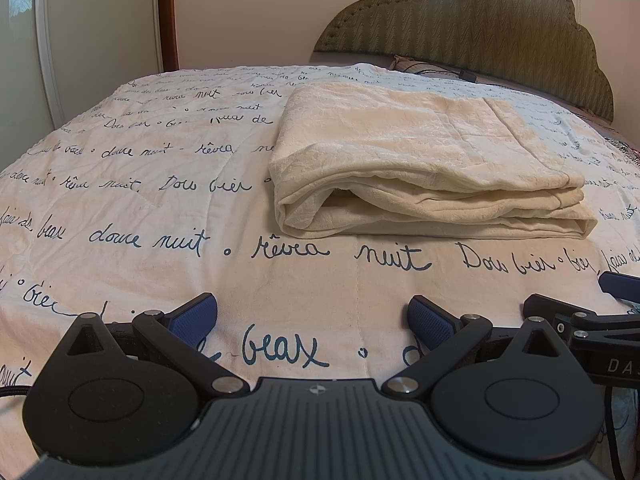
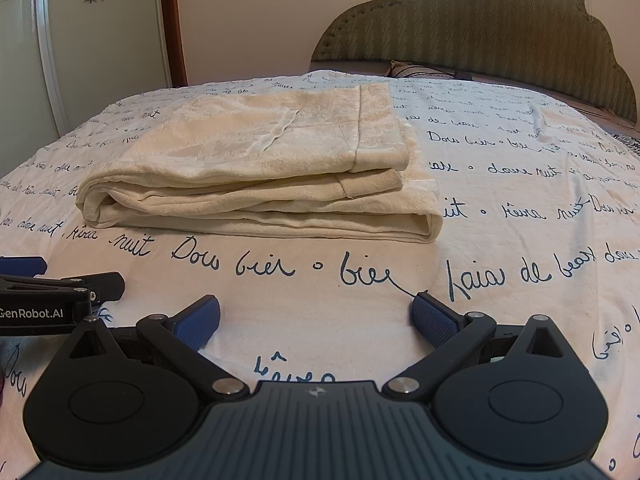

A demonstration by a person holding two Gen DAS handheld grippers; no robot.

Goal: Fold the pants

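The cream pants lie folded in a flat stack of layers on the bed; they also show in the right wrist view. My left gripper is open and empty, low over the bedspread, a short way in front of the stack. My right gripper is open and empty too, in front of the stack's right end. Neither touches the pants. The right gripper's fingers show at the right edge of the left wrist view; the left gripper's fingers show at the left edge of the right wrist view.
The bedspread is white with blue handwriting. A green padded headboard stands behind the bed. A cable and a pillow lie at its foot. A white wardrobe and a wooden door frame are at the left.
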